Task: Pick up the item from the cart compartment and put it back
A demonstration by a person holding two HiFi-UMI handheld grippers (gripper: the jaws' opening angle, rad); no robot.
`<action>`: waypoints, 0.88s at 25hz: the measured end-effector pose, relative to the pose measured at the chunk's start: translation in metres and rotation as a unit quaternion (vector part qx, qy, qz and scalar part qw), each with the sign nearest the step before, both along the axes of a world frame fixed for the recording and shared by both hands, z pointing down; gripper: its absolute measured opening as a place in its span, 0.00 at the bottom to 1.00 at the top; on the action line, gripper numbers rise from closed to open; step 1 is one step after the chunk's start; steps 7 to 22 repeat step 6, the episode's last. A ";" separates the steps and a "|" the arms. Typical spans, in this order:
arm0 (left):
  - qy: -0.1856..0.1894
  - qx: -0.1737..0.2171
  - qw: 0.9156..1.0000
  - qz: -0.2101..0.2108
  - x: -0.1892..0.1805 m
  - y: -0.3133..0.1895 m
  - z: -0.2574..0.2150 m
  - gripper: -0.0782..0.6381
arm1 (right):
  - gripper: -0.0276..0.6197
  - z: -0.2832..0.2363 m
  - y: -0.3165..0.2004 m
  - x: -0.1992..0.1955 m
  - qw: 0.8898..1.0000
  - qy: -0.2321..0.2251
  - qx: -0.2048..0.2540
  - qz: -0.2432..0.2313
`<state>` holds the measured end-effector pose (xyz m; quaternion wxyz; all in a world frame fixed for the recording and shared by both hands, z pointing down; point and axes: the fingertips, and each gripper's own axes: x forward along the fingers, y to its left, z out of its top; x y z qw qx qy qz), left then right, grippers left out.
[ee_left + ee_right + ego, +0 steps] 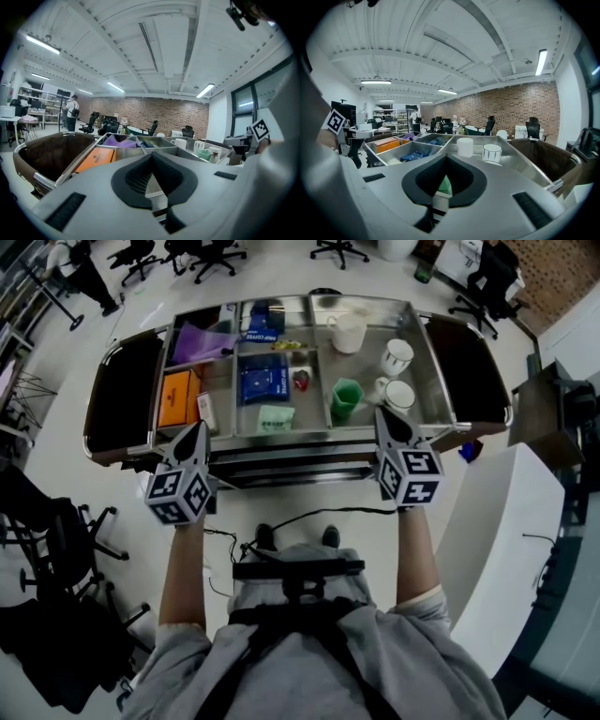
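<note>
A steel cart (281,433) with several compartments stands in front of me. The left compartment holds an orange box (178,397) and a purple cloth (202,341). The middle one holds a blue packet (263,382), a small red item (301,380) and a pale green packet (276,418). In the right one are a green cup (345,399), a white pitcher (349,331) and two white mugs (397,356). My left gripper (197,427) hovers shut and empty over the cart's front left edge. My right gripper (382,414) is shut and empty just in front of the green cup (444,185).
Dark curved wings (122,390) flank the cart on both sides. A white table (511,549) stands close at my right. Office chairs (56,540) crowd my left and the far floor (216,254). A person (71,110) stands far off at the left.
</note>
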<state>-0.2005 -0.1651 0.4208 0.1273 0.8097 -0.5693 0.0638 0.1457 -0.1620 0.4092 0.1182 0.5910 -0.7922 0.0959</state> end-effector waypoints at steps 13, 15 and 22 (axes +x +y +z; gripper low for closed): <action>0.001 -0.001 1.000 -0.002 -0.001 0.000 0.002 0.12 | 0.05 0.001 -0.001 -0.001 1.000 0.002 0.000 -0.004; 0.001 -0.001 1.000 -0.002 -0.001 0.000 0.002 0.12 | 0.05 0.001 -0.001 -0.001 1.000 0.002 0.000 -0.004; 0.001 -0.001 1.000 -0.002 -0.001 0.000 0.002 0.12 | 0.05 0.001 -0.001 -0.001 1.000 0.002 0.000 -0.004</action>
